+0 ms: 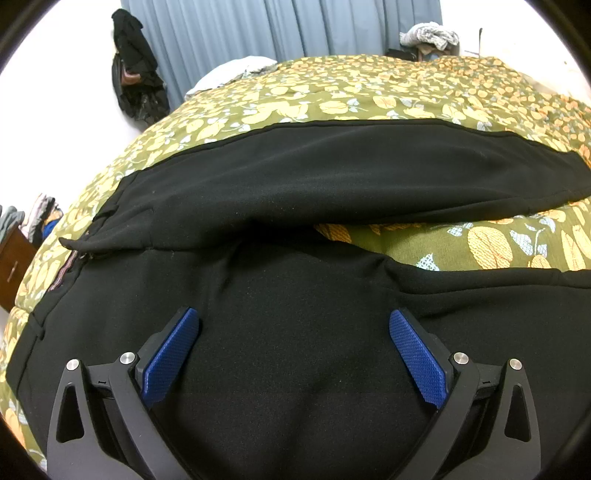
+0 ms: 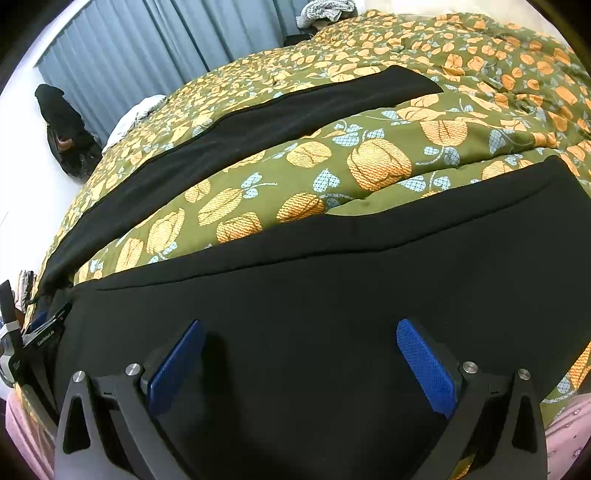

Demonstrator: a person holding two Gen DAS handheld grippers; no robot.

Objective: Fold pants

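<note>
Black pants (image 1: 295,192) lie spread on a bed with an olive, orange-leaf bedspread (image 1: 369,96). The two legs part in a V, with bedspread showing between them. In the left wrist view my left gripper (image 1: 293,321) is open, just above the crotch and waist area; the waistband with a zip (image 1: 70,258) is at the left. In the right wrist view my right gripper (image 2: 300,332) is open over the near leg (image 2: 332,266). The far leg (image 2: 258,122) stretches away to the upper right. Neither gripper holds cloth.
Blue curtains (image 1: 258,29) hang behind the bed. Dark clothes and a bag (image 1: 135,66) hang on the wall at left. A wooden cabinet (image 1: 13,266) stands left of the bed. Crumpled laundry (image 1: 428,35) sits beyond the far edge. The other gripper's body (image 2: 26,347) shows at left.
</note>
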